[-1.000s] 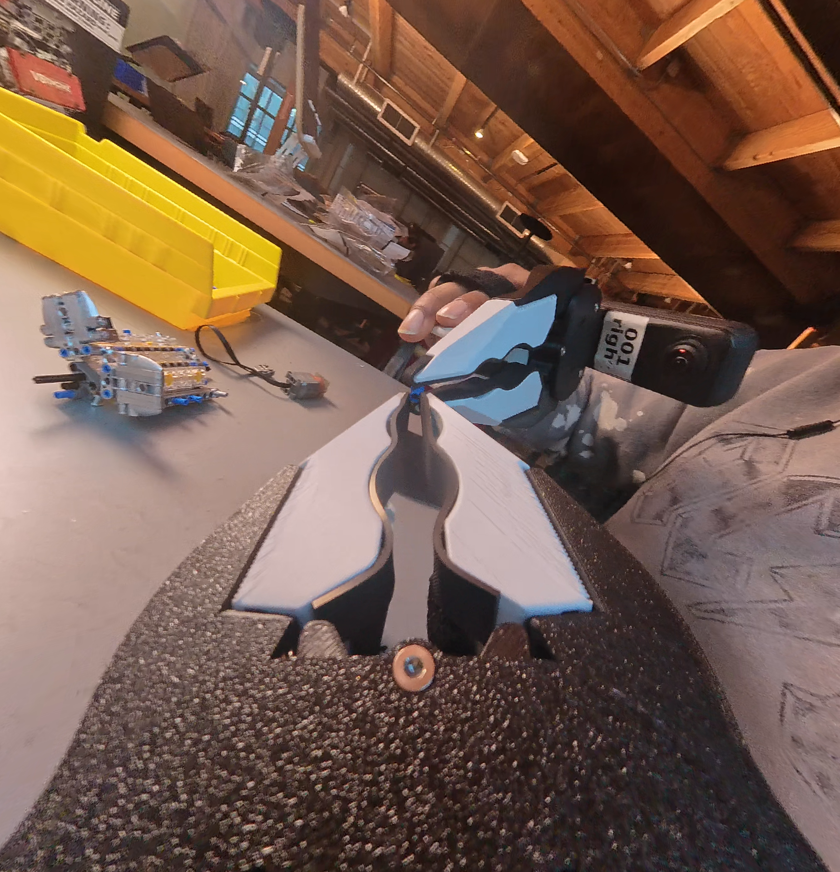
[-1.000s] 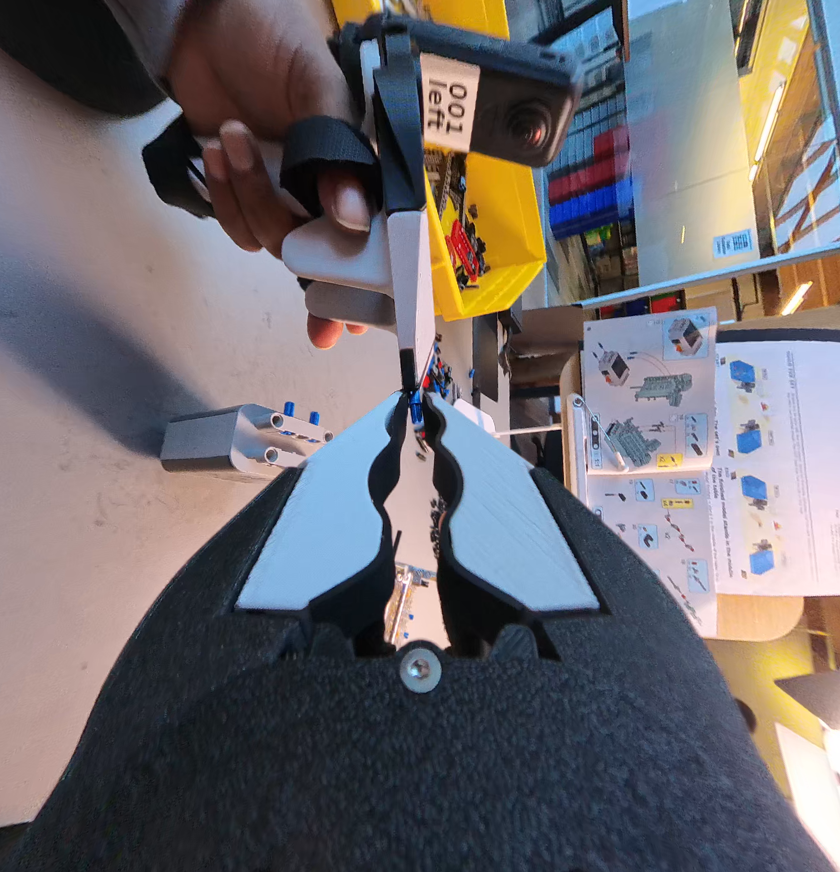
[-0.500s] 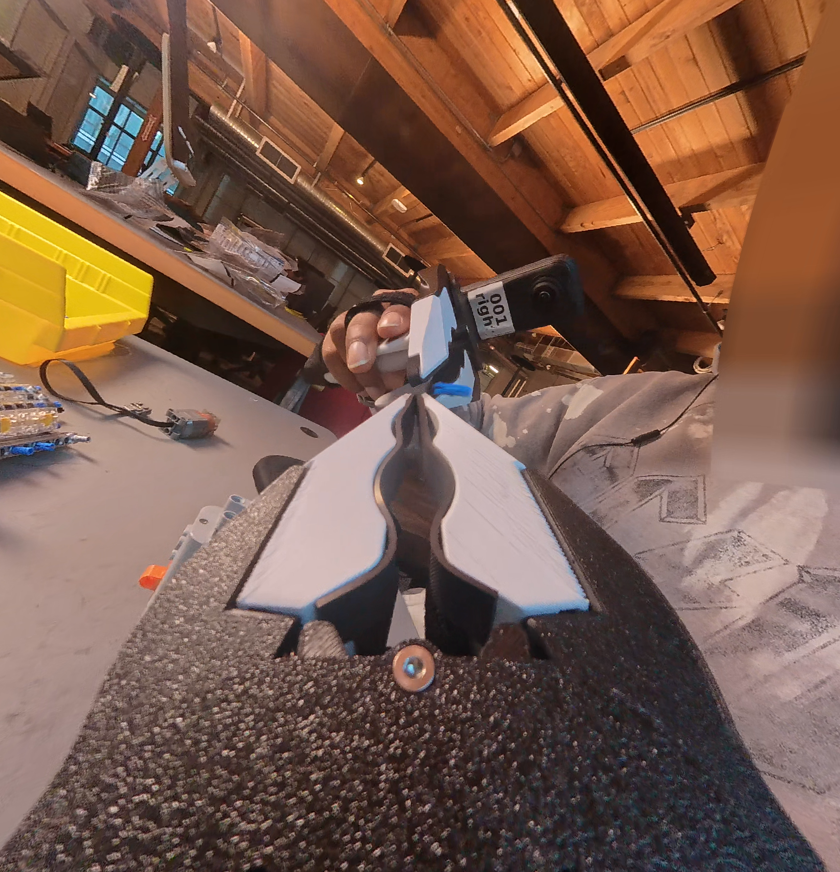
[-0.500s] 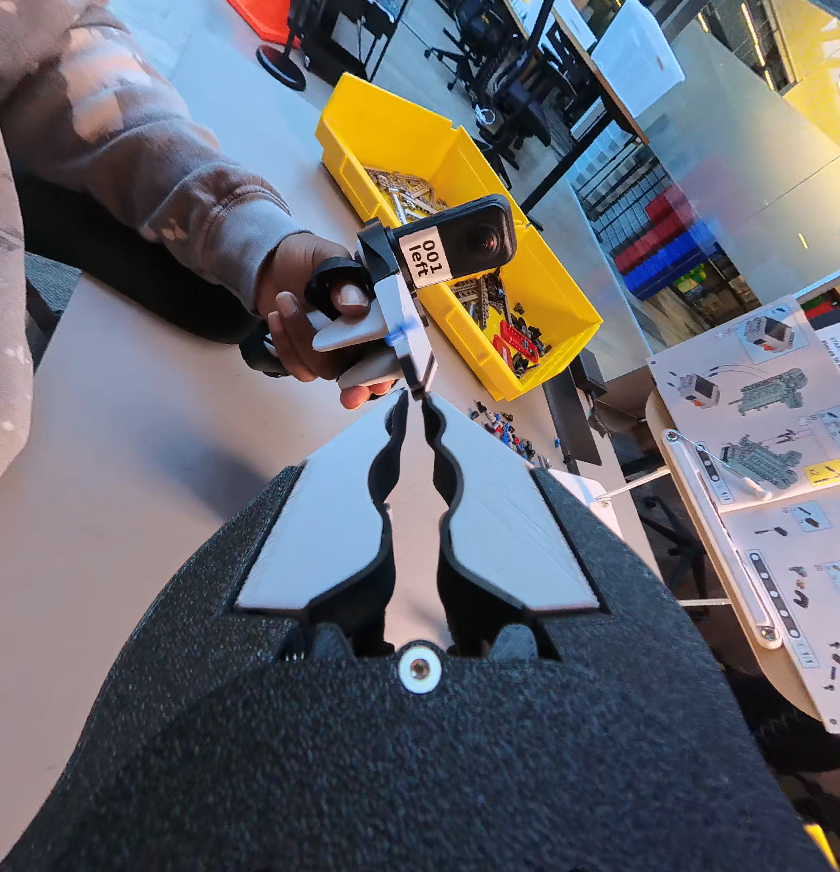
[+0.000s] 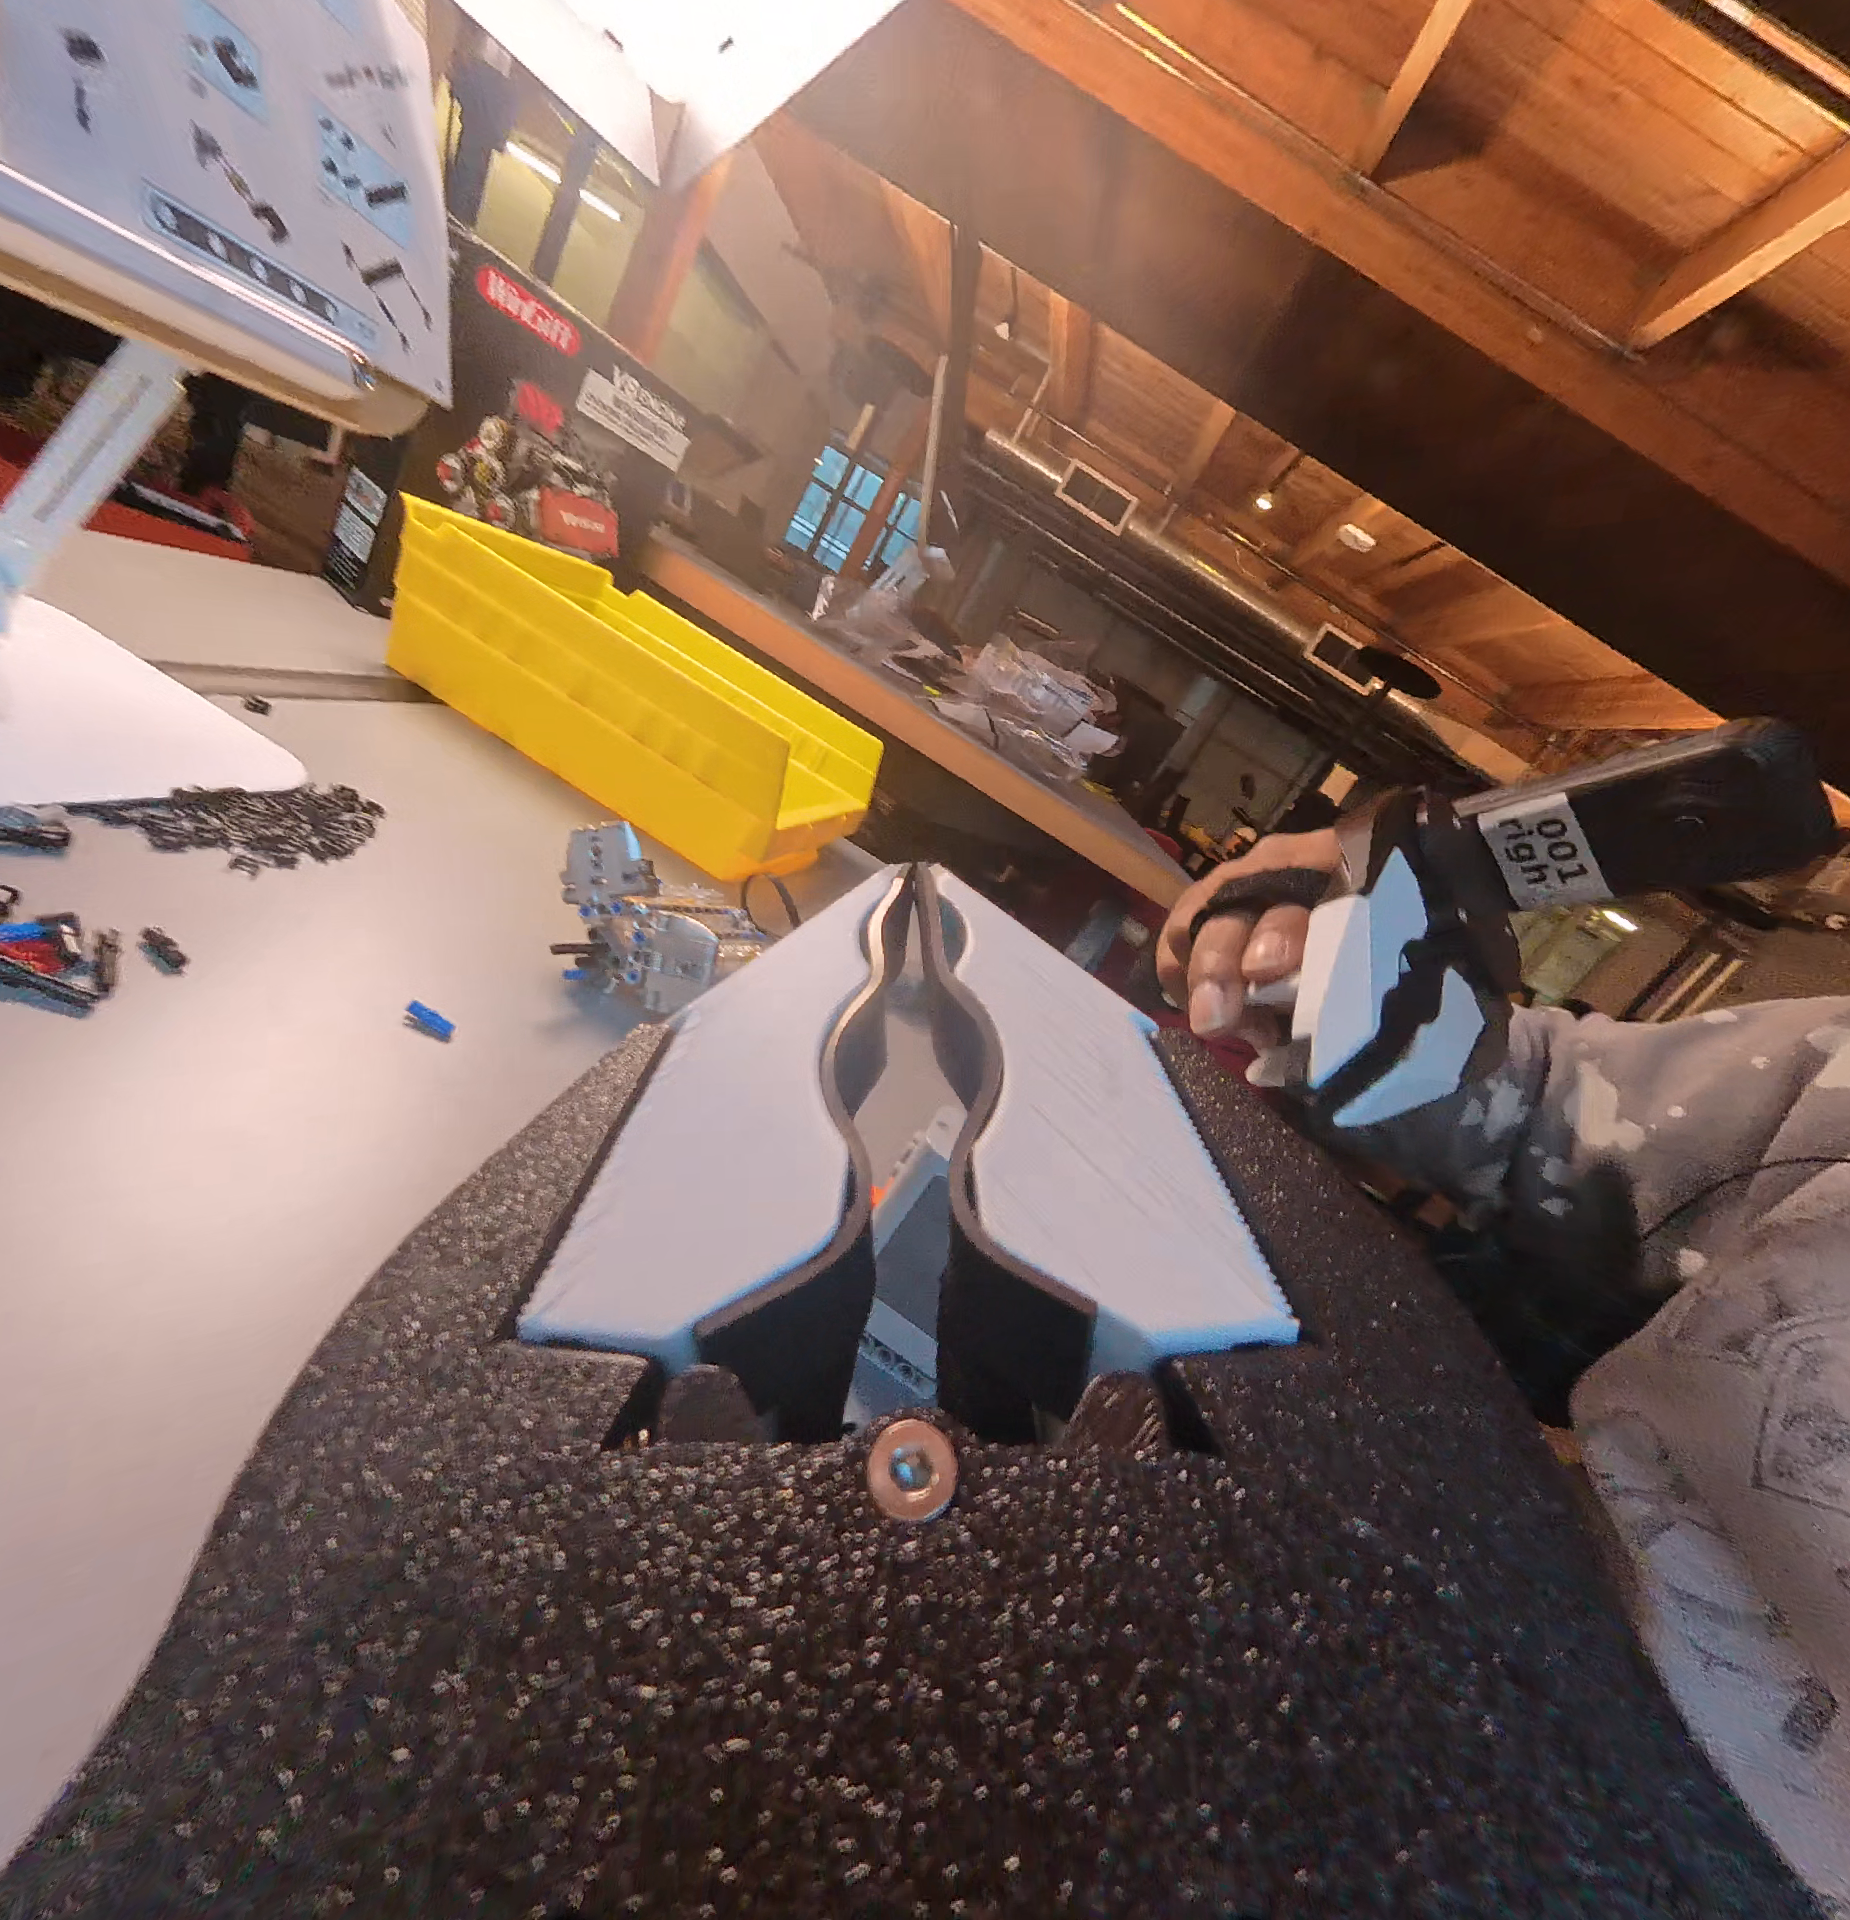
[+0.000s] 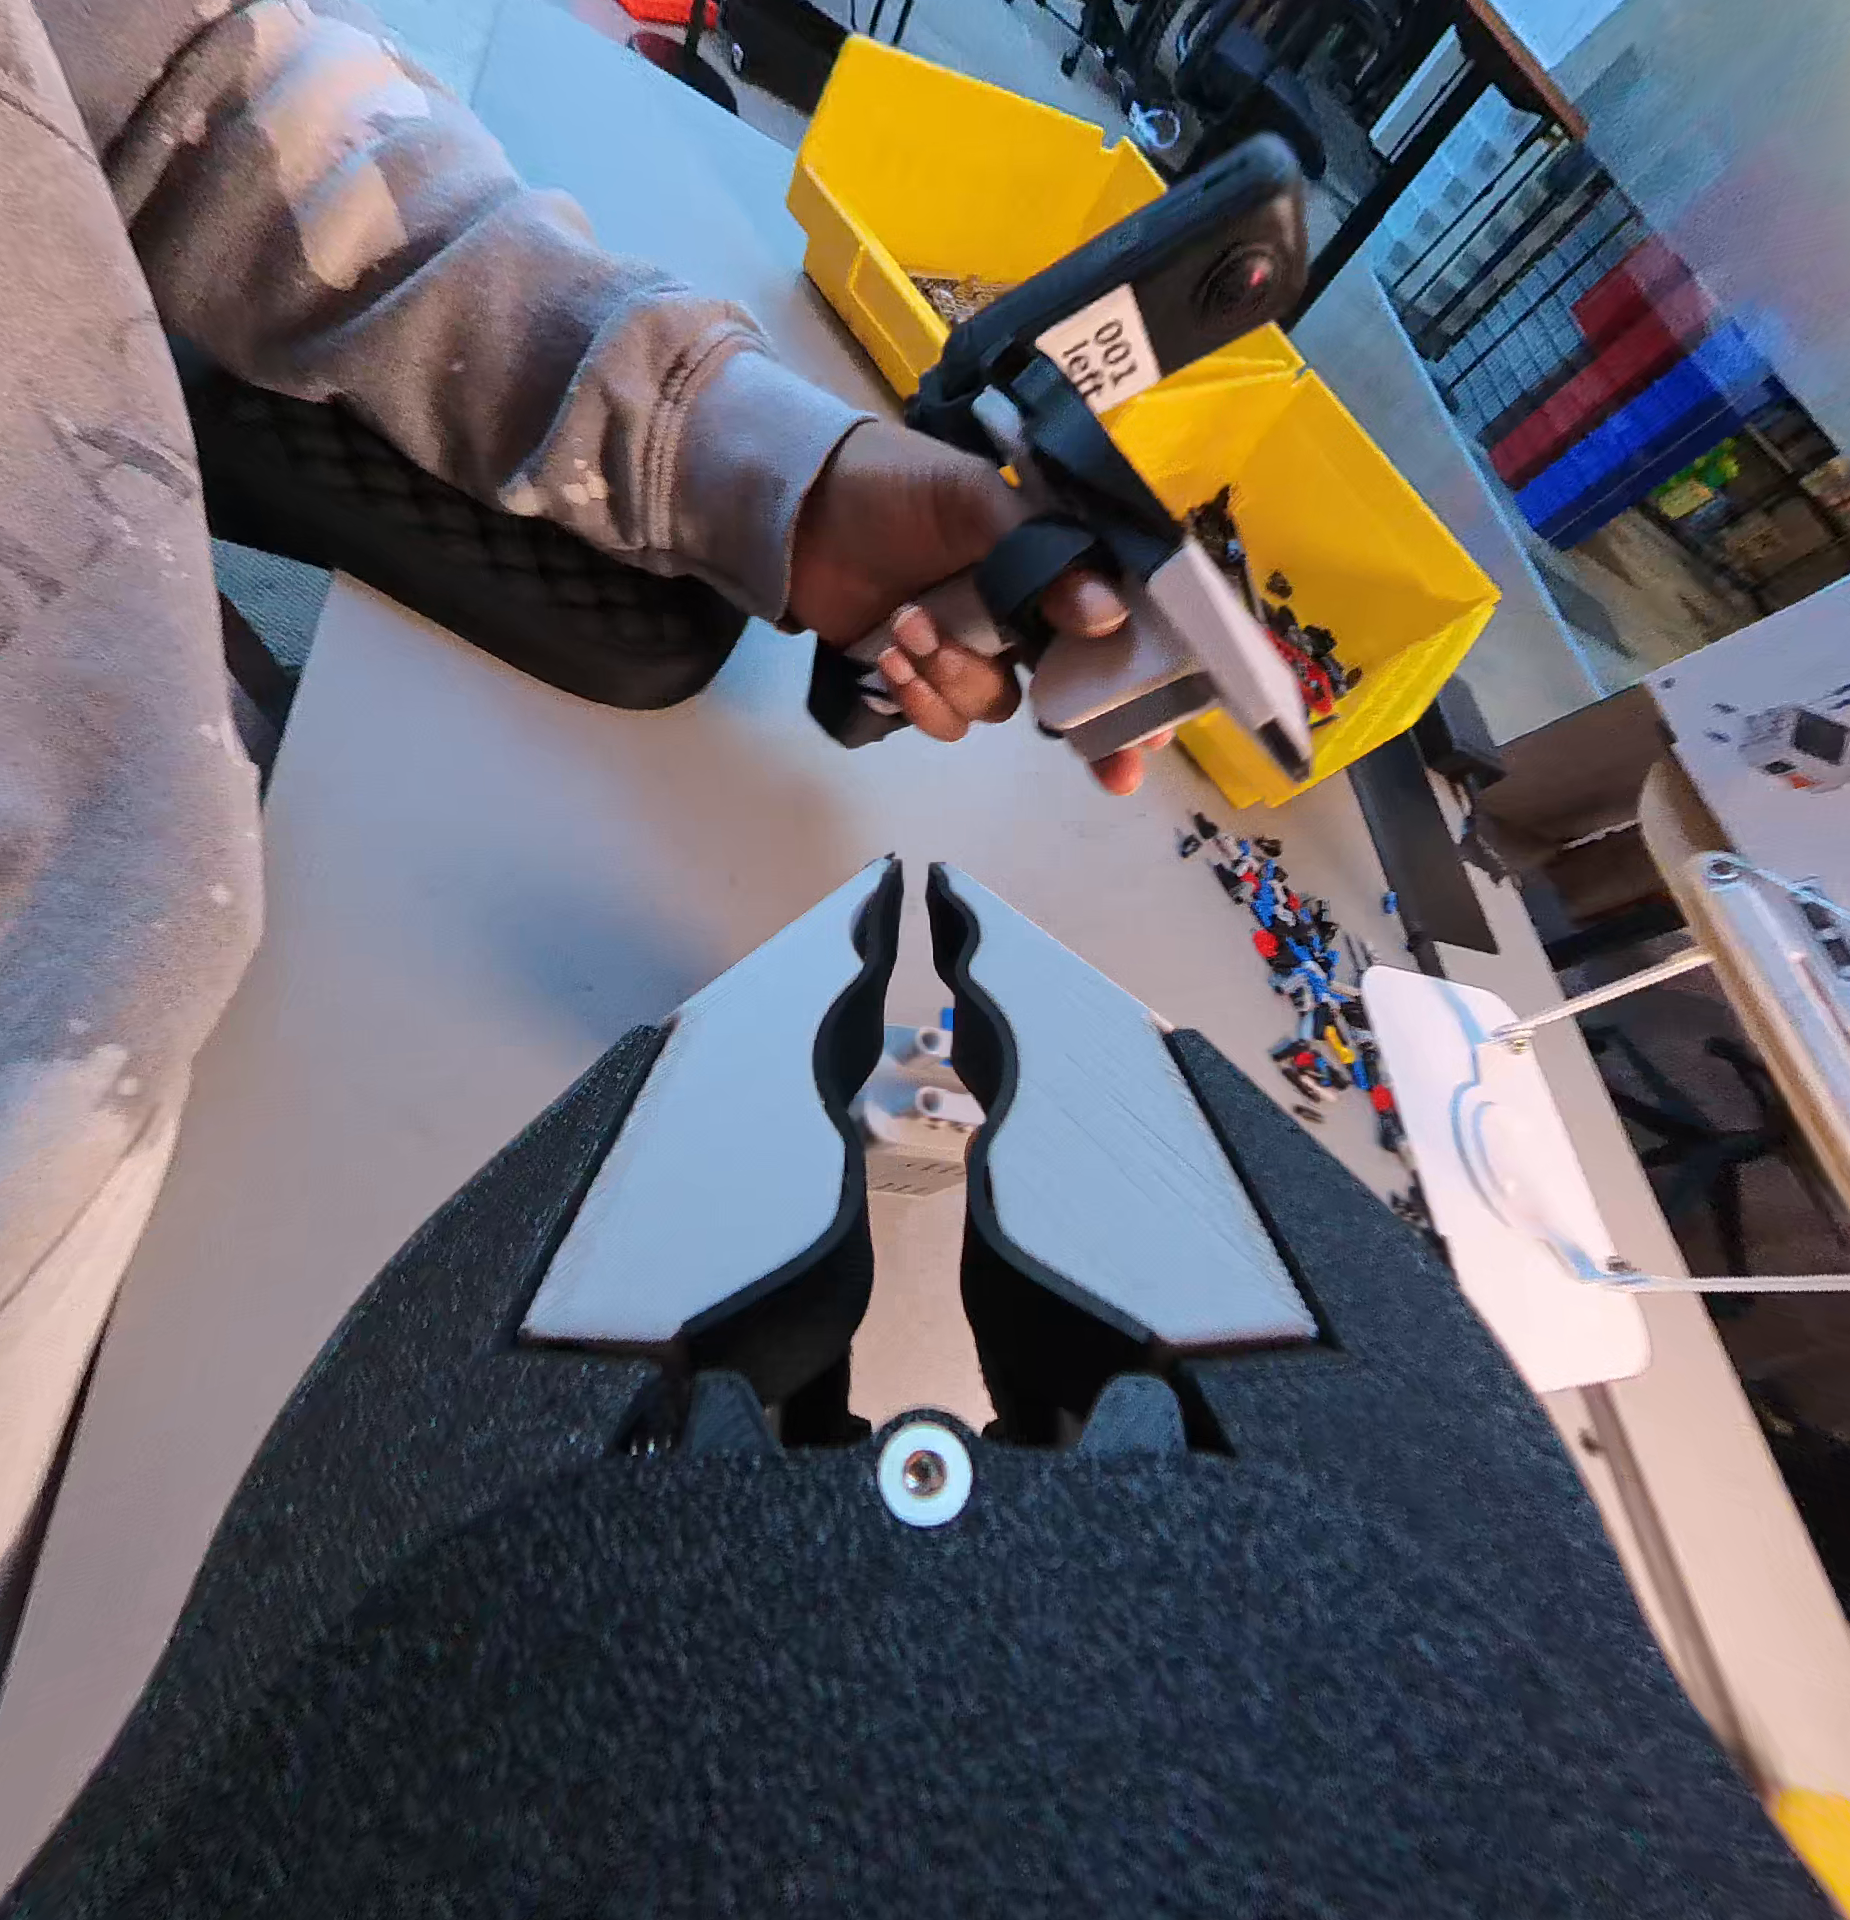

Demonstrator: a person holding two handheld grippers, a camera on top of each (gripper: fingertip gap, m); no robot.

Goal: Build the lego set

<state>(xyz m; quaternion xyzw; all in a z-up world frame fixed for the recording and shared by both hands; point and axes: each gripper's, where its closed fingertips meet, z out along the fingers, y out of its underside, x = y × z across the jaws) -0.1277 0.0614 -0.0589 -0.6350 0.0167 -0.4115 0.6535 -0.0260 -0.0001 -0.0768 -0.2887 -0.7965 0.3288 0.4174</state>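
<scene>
Two tools hang above a pale table [image 5: 225, 1122], each gripped by a hand, and neither has hold of anything. The left tool [image 5: 915, 875] has its tips pressed together, with only the wavy hollow farther back showing a gap. Through that gap shows part of a grey block [image 5: 905, 1226] with an orange bit at its edge, lying on the table below the fingers and untouched. In the right wrist view the left tool [image 6: 1282, 746] is held by the left hand [image 6: 931, 582] in front of a yellow bin [image 6: 1347, 499] of small parts.

The right tool [image 6: 913, 871] is parted by a thin slit at the tips, with nothing between them. Under its fingers lies the grey block [image 6: 916, 1101], its pale round pegs showing in the gap. In the left wrist view the right tool [image 5: 1388, 1023] sits off to the right in the right hand [image 5: 1227, 951], well apart from the left tool.

On the table, ahead of the left tool, stands a small grey brick model [image 5: 640, 935] with blue pins and a black cable behind it, just before a yellow bin [image 5: 630, 707]. A lone blue pin [image 5: 429, 1019] lies left of the model. Farther left are a heap of black pieces [image 5: 246, 826] and some mixed loose parts [image 5: 38, 951]. A white stand [image 6: 1503, 1174] carries instruction sheets [image 5: 225, 156] above the table.
</scene>
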